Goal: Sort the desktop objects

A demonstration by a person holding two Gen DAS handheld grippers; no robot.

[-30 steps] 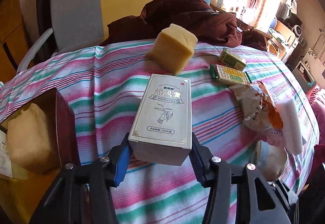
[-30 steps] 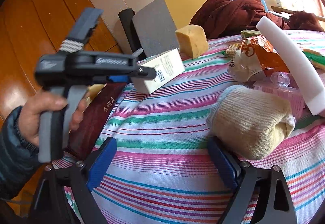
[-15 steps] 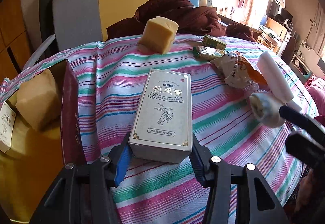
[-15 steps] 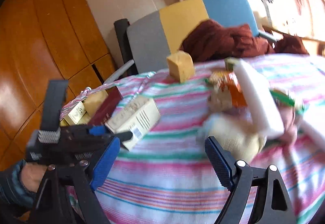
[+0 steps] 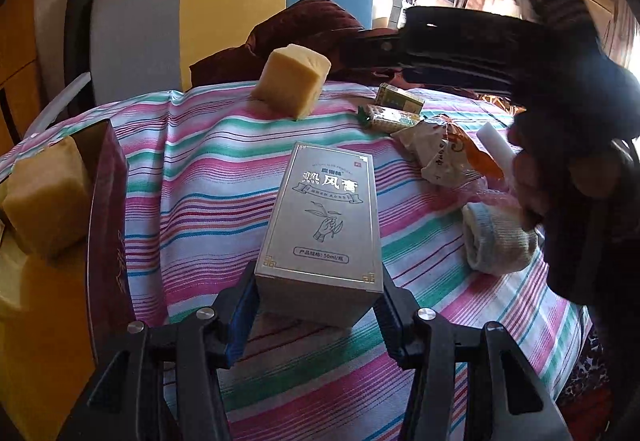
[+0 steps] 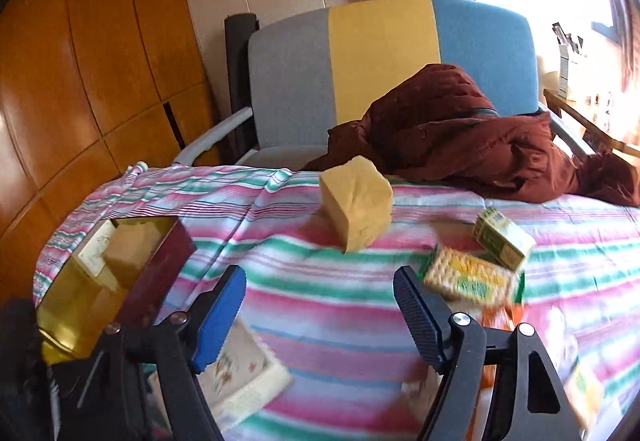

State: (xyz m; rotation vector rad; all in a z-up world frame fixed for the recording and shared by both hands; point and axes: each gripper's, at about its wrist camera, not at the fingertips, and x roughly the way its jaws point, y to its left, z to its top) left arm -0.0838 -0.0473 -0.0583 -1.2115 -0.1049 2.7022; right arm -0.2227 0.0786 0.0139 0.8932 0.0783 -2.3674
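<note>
Between the left gripper's [image 5: 318, 303] blue pads sits the silver box [image 5: 326, 225], clamped at its near end above the striped cloth [image 5: 208, 177]. At right, a blurred dark gripper body hides the far objects. From the right wrist, the right gripper [image 6: 320, 307] gapes empty; cracker packets [image 6: 468, 279] smear with blur.

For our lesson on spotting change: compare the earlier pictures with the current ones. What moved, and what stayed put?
The right hand-held gripper, open and empty, swung up from the rolled sock toward the yellow sponge cube. The left hand-held gripper stayed clamped on the silver box; the items on the striped cloth stayed put.
</note>
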